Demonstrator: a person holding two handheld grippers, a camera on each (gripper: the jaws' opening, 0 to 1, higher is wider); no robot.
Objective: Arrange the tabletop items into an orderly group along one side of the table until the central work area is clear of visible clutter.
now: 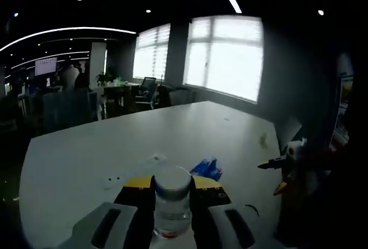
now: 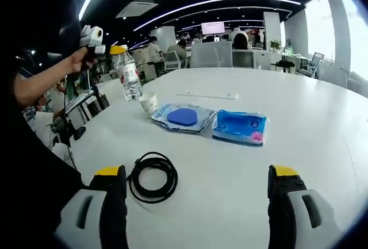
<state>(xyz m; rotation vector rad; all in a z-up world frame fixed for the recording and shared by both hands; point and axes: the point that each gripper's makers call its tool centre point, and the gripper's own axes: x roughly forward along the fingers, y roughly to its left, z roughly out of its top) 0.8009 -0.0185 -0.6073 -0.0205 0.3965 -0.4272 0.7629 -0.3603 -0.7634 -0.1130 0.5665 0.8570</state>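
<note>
Bare desk (image 2: 299, 145) lies along the right edge. Nearer the left edge, a coiled cable (image 2: 152, 177), two packets (image 2: 213, 121) and a cup (image 2: 149, 103) stand in the way.

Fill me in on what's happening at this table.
A person is tidying a white table with two hand-held grippers. The left hand-held gripper is shut on a clear water bottle, held in the air above the table's edge. The right hand-held gripper is open and empty, above a coiled black cable. A paper cup, a blue pouch and a blue tissue pack lie on the table.
</note>
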